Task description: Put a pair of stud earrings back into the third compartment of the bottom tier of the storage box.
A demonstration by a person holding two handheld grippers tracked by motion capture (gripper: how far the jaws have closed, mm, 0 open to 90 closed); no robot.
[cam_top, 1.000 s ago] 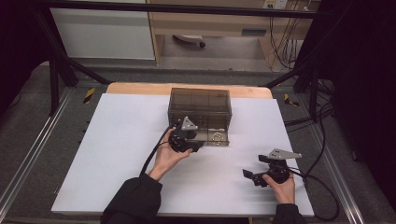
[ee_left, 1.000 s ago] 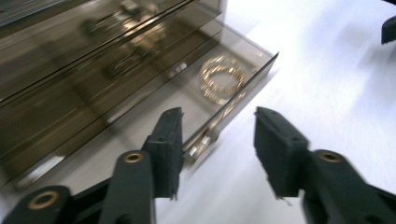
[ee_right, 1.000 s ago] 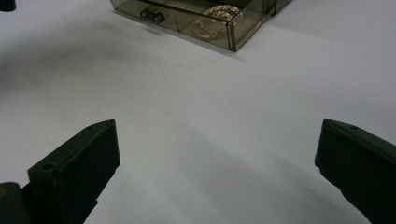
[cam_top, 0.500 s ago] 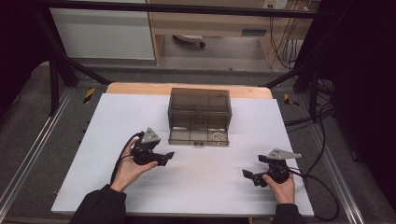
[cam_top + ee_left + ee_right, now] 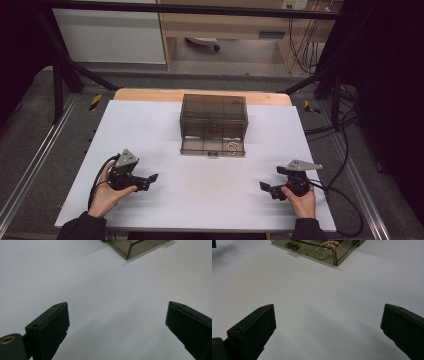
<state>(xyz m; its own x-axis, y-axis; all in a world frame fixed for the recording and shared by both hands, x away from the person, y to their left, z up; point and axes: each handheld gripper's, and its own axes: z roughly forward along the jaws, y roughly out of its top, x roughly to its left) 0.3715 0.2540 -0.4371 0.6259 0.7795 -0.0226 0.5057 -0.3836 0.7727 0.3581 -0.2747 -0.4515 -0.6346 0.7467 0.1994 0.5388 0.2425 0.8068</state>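
Smoky translucent plastic box (image 5: pixel 214 123) on matte white table (image 5: pixel 200 195); left claw (image 5: pixel 117 325), right claw (image 5: pixel 328 327) wide open, empty.

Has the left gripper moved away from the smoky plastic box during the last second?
Yes. The left gripper was at the front of the smoky box a second ago; it now sits nearer the person and further left, apart from the box, jaws open.

Left hand-held gripper (image 5: pixel 150 178) back from box (image 5: pixel 214 124).

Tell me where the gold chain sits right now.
In the high view, the gold chain lies inside the smoky clear box, in its front right compartment, beside the latch.
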